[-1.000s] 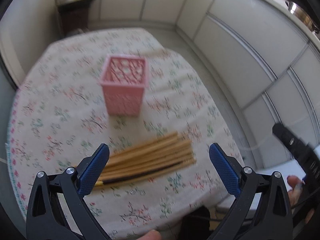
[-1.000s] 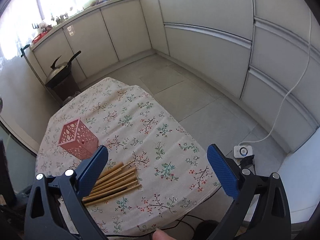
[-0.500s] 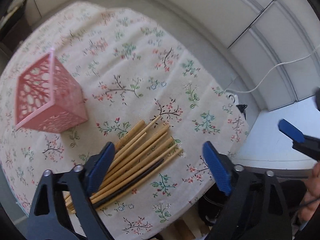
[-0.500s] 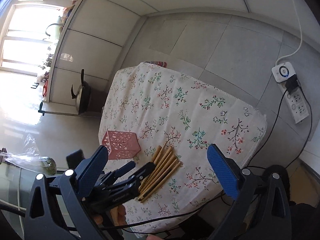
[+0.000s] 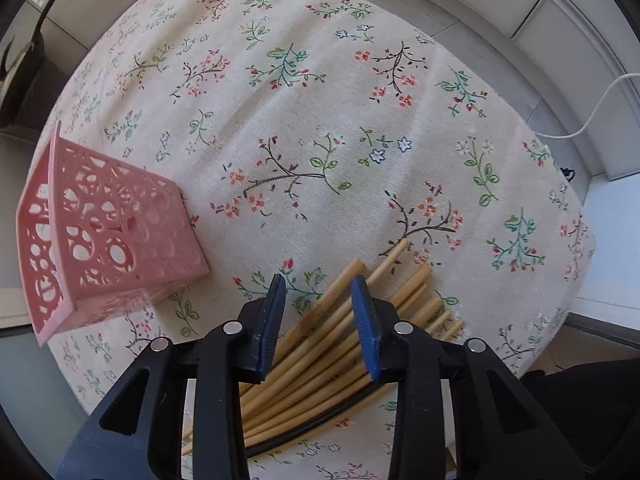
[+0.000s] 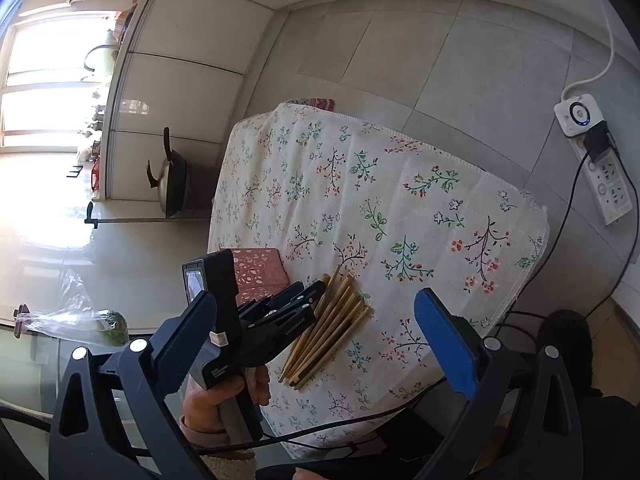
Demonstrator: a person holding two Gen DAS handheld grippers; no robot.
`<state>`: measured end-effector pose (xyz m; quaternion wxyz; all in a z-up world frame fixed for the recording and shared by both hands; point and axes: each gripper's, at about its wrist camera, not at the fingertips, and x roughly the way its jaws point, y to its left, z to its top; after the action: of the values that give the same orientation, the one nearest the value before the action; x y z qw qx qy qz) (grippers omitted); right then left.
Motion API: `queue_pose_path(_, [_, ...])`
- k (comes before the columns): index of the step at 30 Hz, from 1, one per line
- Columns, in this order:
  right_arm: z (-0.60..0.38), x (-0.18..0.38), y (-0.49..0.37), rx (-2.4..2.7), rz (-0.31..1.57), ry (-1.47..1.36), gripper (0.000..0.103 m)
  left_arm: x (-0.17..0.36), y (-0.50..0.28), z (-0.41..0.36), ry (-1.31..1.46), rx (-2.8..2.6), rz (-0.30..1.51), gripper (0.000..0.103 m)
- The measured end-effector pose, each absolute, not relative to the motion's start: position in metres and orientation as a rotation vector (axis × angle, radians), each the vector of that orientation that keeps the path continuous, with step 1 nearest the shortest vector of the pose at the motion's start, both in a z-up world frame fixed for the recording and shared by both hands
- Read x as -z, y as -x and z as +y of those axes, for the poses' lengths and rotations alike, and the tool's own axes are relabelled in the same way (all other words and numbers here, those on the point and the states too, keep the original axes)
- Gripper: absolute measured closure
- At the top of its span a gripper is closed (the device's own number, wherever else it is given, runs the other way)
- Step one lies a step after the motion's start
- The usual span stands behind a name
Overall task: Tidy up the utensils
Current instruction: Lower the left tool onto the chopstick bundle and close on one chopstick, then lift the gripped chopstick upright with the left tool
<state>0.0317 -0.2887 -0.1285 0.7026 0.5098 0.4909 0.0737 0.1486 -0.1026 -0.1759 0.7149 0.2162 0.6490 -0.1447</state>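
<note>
The left gripper (image 5: pixel 318 304) hung low over the bundle of bamboo chopsticks (image 5: pixel 404 300), its blue-padded jaws drawn partway together with a narrow gap between them, and a few of the upper sticks ran through that gap; whether the pads actually touched any stick could not be told. The chopsticks lay fanned on the floral tablecloth (image 5: pixel 304 92), just beside the pink lattice holder (image 5: pixel 100 232) on the side nearer the table's front edge, with one dark chopstick (image 5: pixel 320 426) along the bundle's near side. The holder stood upright on the cloth, clear of the sticks. The right gripper (image 6: pixel 320 344) was held well back from the chopsticks, jaws spread wide with nothing between them. Only the right wrist view showed the left gripper from outside (the person's hand (image 6: pixel 216 396) wrapped round its handle), along with the whole table, a power strip (image 6: pixel 600 164) on the tiled floor, and a dark pot (image 6: pixel 172 184) beyond the table. There the left gripper's body covered much of the holder and the chopsticks' handle ends. In the left wrist view, the gripper's black frame hid the sticks' near ends.
</note>
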Motion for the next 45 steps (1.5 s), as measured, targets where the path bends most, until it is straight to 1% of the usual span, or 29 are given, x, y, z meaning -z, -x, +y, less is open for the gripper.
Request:
queue_pose_path(5, [-0.288, 0.132, -0.032, -0.158, 1.102, -1.134, 0.007, 0.183, -0.158, -0.102, -0.507, 0.315, 1.443, 0.078])
queue_pose_path(10, [-0.286, 0.137, -0.031, -0.138, 1.114, -1.136, 0.007, 0.19, -0.156, -0.106, -0.528, 0.334, 1.439, 0.078])
queue_pose_path(13, [-0.285, 0.143, -0.03, -0.123, 1.13, -1.154, 0.007, 0.19, -0.151, -0.105, -0.518, 0.341, 1.424, 0.084])
queue_pose_path(18, [-0.268, 0.157, -0.034, -0.12, 1.193, -1.144, 0.007, 0.185, -0.133, -0.093, -0.484, 0.347, 1.327, 0.085])
queue_pose_path(20, [-0.258, 0.165, -0.035, -0.114, 1.222, -1.142, 0.007, 0.178, -0.125, -0.081, -0.461, 0.357, 1.262, 0.086])
queue_pose_path(23, [-0.239, 0.176, -0.04, -0.12, 1.274, -1.125, 0.011, 0.161, -0.107, -0.059, -0.41, 0.379, 1.17, 0.086])
queue_pose_path(26, [-0.221, 0.187, -0.044, -0.111, 1.311, -1.105, 0.02, 0.129, -0.082, -0.043, -0.367, 0.407, 1.087, 0.088])
queue_pose_path(27, [-0.215, 0.192, -0.046, -0.103, 1.322, -1.1, 0.026, 0.118, -0.075, -0.039, -0.355, 0.413, 1.061, 0.088])
queue_pose_path(28, [-0.21, 0.196, -0.047, -0.095, 1.337, -1.097, 0.035, 0.104, -0.069, -0.035, -0.339, 0.419, 1.034, 0.089])
queue_pose_path(29, [-0.204, 0.202, -0.05, -0.089, 1.364, -1.088, 0.041, 0.091, -0.059, -0.03, -0.32, 0.423, 1.001, 0.089])
queue_pose_path(30, [-0.197, 0.209, -0.053, -0.081, 1.393, -1.078, 0.054, 0.078, -0.049, -0.025, -0.306, 0.425, 0.972, 0.09])
queue_pose_path(31, [-0.193, 0.213, -0.055, -0.065, 1.409, -1.072, 0.063, 0.067, -0.043, -0.024, -0.299, 0.426, 0.949, 0.091])
queue_pose_path(32, [-0.189, 0.218, -0.056, -0.043, 1.417, -1.064, 0.065, 0.057, -0.032, -0.019, -0.291, 0.426, 0.924, 0.092])
queue_pose_path(34, [-0.18, 0.224, -0.058, 0.0, 1.427, -1.033, 0.074, 0.048, -0.019, -0.015, -0.28, 0.424, 0.888, 0.095])
queue_pose_path(38, [-0.173, 0.226, -0.063, 0.06, 1.407, -1.012, 0.081, 0.031, 0.001, -0.001, -0.251, 0.43, 0.838, 0.096])
queue_pose_path(43, [-0.158, 0.227, -0.07, 0.114, 1.407, -0.939, 0.092, 0.027, 0.0, 0.01, -0.228, 0.42, 0.825, 0.096])
queue_pose_path(45, [-0.155, 0.227, -0.072, 0.123, 1.401, -0.922, 0.092, 0.022, 0.002, 0.014, -0.207, 0.421, 0.815, 0.096])
